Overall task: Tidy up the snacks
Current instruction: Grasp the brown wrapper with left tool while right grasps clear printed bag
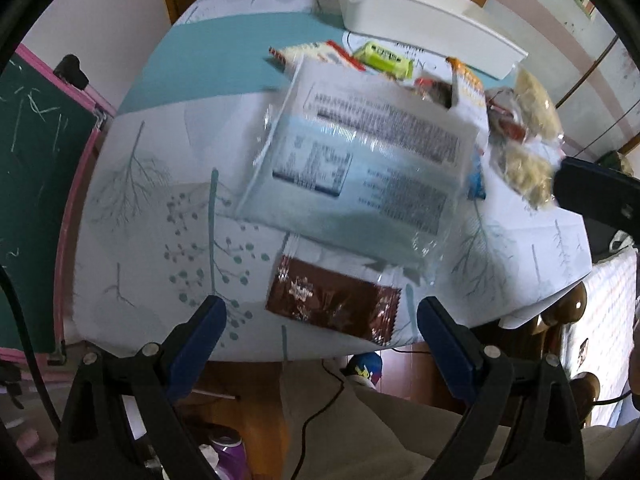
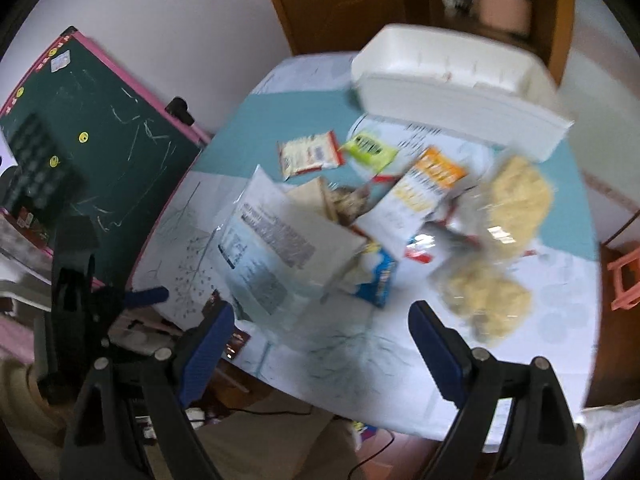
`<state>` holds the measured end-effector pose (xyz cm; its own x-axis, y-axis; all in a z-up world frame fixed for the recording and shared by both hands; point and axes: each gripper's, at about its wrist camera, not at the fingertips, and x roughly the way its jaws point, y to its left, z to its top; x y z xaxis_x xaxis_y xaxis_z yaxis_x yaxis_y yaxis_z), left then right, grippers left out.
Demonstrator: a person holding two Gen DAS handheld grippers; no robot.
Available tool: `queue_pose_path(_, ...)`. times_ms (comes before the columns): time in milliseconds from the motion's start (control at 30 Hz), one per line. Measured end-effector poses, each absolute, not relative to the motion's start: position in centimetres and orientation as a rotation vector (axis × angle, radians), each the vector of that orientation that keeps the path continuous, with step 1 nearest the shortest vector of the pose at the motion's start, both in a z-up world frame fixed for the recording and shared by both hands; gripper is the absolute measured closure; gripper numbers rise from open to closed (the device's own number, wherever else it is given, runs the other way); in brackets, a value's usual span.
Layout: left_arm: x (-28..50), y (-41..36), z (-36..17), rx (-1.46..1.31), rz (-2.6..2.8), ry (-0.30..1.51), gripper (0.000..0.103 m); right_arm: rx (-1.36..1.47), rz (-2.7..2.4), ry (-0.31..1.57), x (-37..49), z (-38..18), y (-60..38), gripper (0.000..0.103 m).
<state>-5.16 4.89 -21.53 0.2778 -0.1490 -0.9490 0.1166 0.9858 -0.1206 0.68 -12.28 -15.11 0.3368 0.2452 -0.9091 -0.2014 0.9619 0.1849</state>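
Two grippers, both spread wide and empty. Left gripper [image 1: 322, 316] nearest the brown packet [image 1: 334, 306], just ahead between its fingers, long axis crosswise. Right gripper [image 2: 320, 326] beside the noodle bags [image 2: 486, 300]; white bin [image 2: 460, 92] far ahead.

A white surface [image 1: 132, 208] printed with pale teal trees and dotted sprigs, crossed by a solid teal band, carries a white bin [image 1: 424, 24]. Among the snacks: a white packet with black print [image 1: 360, 160], a glossy brown sachet [image 1: 336, 304], a lime-green pack [image 1: 384, 58], a red-and-white pack [image 2: 308, 154], an orange-and-white bag [image 2: 420, 192], a blue box [image 2: 378, 280] and clear bags of pale yellow noodles [image 2: 516, 196]. Beside it stands a dark green chalkboard [image 2: 88, 128] framed in pink. Both tongs have blue pads on black arms.
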Motion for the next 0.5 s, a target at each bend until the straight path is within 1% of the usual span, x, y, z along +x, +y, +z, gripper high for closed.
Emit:
queue_pose_path(167, -5.2, 4.4, -23.0, -0.042, -0.173, 1.289, 0.007, 0.098, 0.299, 1.281, 2.6, -19.2, -11.0, 0.014)
queue_pose_path(400, -4.6, 3.3, -24.8, -0.021, -0.149, 1.295, 0.007, 0.185, 0.278, 1.355, 4.3, -22.6, -10.7, 0.014)
queue_pose_path(433, -4.5, 3.2, -25.0, -0.017, -0.143, 1.296, 0.009, 0.189, 0.277, 1.362, 4.5, -22.9, -10.6, 0.014)
queue_pose_path(467, -4.3, 3.2, -25.0, -0.015, -0.138, 1.291, 0.014, 0.189, 0.276, 1.370, 4.6, -23.1, -10.6, 0.014)
queue_pose_path(500, -4.2, 3.0, -24.9, -0.006, -0.132, 1.279, 0.021, 0.191, 0.278, 1.377, 4.8, -23.4, -10.5, 0.017)
